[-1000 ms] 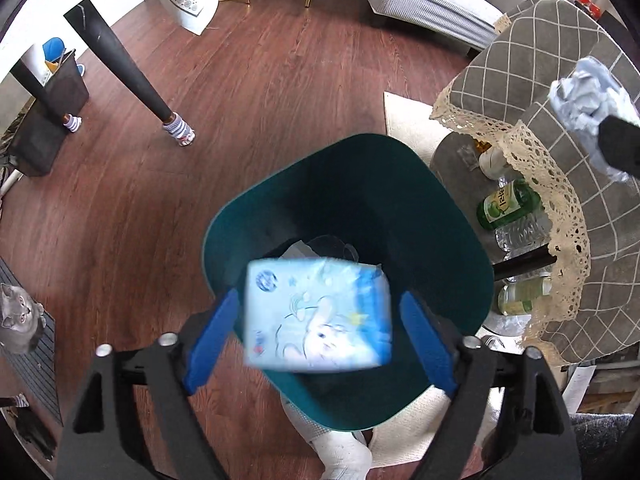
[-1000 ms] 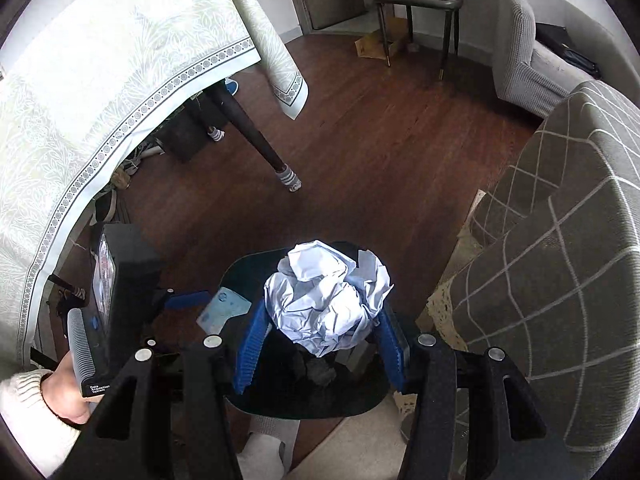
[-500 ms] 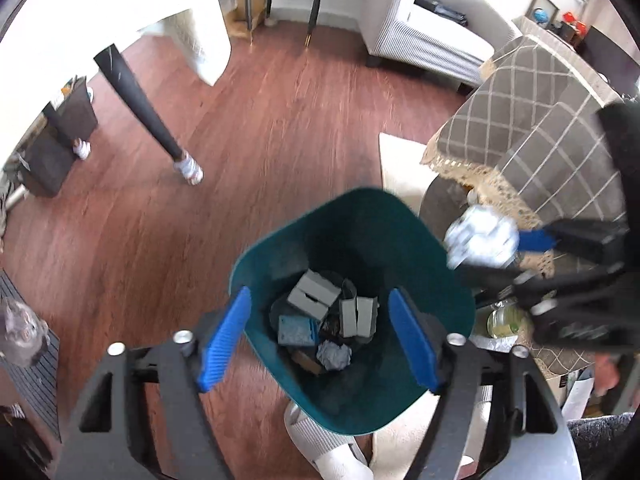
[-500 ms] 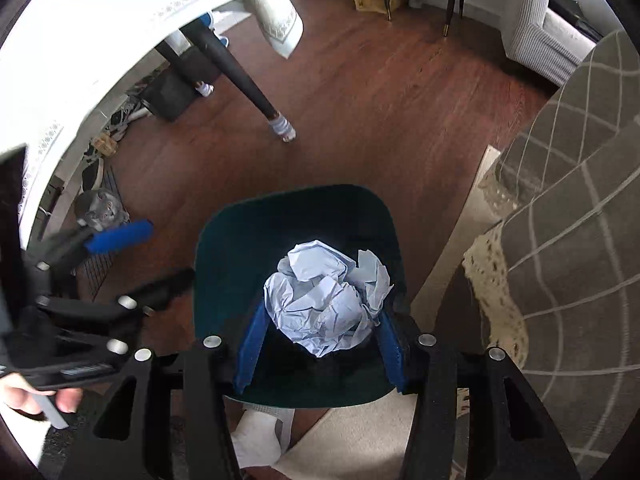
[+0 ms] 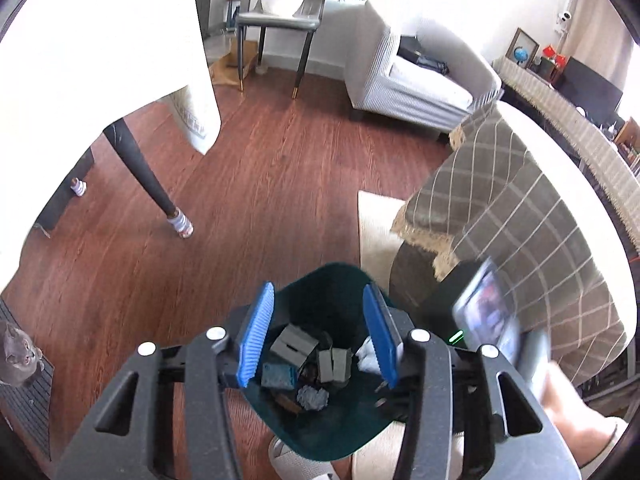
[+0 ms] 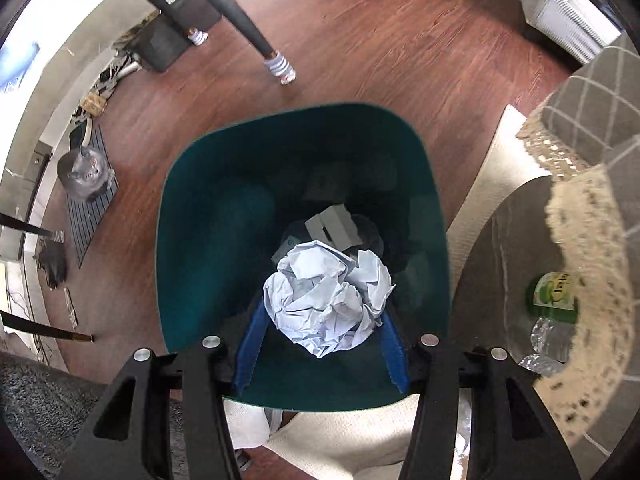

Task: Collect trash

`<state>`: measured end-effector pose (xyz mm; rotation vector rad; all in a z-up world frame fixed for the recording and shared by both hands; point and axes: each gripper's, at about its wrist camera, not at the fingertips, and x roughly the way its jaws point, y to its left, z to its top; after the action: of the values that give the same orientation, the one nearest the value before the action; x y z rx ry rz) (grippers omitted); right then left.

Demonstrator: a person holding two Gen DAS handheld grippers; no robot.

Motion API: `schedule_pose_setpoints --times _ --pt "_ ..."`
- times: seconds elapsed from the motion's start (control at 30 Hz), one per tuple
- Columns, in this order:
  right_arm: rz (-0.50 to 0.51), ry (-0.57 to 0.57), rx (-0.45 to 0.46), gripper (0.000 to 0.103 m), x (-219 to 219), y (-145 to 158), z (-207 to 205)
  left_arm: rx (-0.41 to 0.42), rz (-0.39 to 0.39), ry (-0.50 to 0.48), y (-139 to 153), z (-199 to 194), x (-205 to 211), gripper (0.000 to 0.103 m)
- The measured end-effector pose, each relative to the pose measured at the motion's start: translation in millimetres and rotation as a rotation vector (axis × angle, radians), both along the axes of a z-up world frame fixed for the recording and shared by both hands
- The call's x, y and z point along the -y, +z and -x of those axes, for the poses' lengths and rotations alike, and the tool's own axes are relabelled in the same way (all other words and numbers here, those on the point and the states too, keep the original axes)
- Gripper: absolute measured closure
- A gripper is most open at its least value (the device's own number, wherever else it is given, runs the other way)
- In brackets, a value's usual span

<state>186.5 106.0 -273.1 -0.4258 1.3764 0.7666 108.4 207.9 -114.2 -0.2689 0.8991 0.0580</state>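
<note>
We are holding the right tongs (image 6: 322, 354) clamped on the paper ball (image 6: 328, 296) over the bin (image 6: 192, 208), releasing well inside its rim (left tongs (image 5: 318, 336) closing, empty)

Both views are lit by strong daylight. In the left wrist view the tablecloth (image 5: 100, 40) at upper left is blown out to plain white, and the walls behind the sofa (image 5: 416, 84) are washed out. The bin (image 6: 208, 240) interior is seen in deep shadow. Straight lines are bent by fisheye distortion toward the black corners. A phone (image 5: 486, 312) at the right is smeared by motion blur.
</note>
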Motion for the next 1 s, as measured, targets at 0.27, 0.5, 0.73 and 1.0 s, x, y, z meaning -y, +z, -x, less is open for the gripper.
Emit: schedule_pose_setpoints --times 0.27,0.5,0.73,1.0 --pt "0.042 0.054 -0.063 0.031 -6.8 -21.3 -6.9 0.028 -0.008 0.002 16.1 -17.1 5.3 0.054" --pt "0.011 0.067 -0.045 0.031 -5.5 -10.7 -8.5 0.057 -0.018 -0.017 33.0 -28.8 13.0 0.054" --pt "-0.042 0.091 0.002 0.043 -9.1 20.9 -12.0 0.102 -0.046 -0.037 60.7 -35.4 21.2 0.052" --pt "-0.189 0.081 0.141 0.051 -0.3 98.5 -14.4 0.201 -0.040 -0.020 104.8 -28.6 23.5 0.045"
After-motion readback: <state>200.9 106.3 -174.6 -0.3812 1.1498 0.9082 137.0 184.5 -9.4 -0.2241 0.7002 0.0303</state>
